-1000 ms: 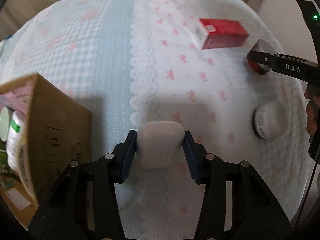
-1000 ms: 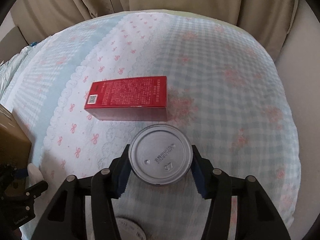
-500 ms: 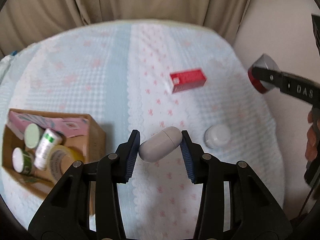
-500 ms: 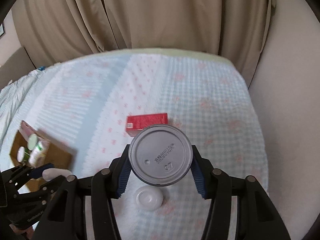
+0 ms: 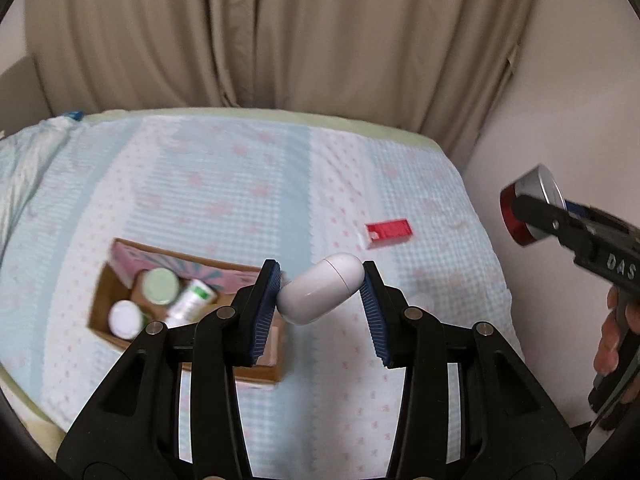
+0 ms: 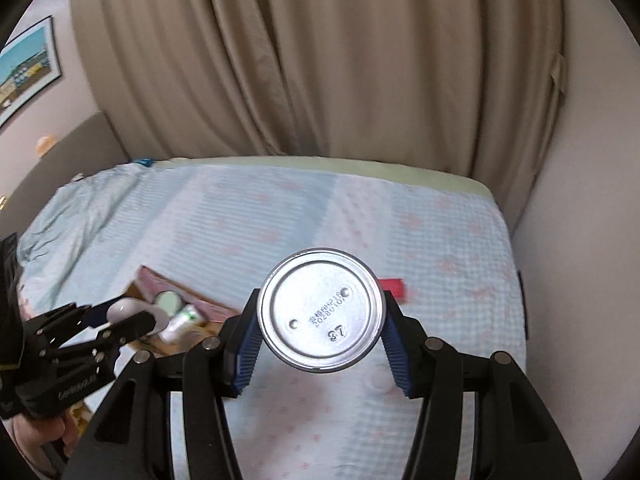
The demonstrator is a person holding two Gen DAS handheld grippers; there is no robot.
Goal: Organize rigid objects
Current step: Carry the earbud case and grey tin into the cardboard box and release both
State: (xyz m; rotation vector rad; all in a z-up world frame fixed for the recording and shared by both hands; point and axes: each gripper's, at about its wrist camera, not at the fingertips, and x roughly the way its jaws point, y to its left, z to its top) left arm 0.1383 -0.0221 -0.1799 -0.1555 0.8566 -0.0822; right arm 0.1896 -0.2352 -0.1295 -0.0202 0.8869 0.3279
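Above the bed, the left gripper pinches a smooth white capsule across its middle, likely light and slippery, over the cardboard box, while in the right view the right gripper clamps 1 stiff can by its sides.

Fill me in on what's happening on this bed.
A person is tidying loose items into a cardboard box on the bed. The left gripper is clamped on a white capsule-shaped case, held in the air near the box. The right gripper holds a red tin can, also lifted. A red carton lies on the bedspread, not yet collected.
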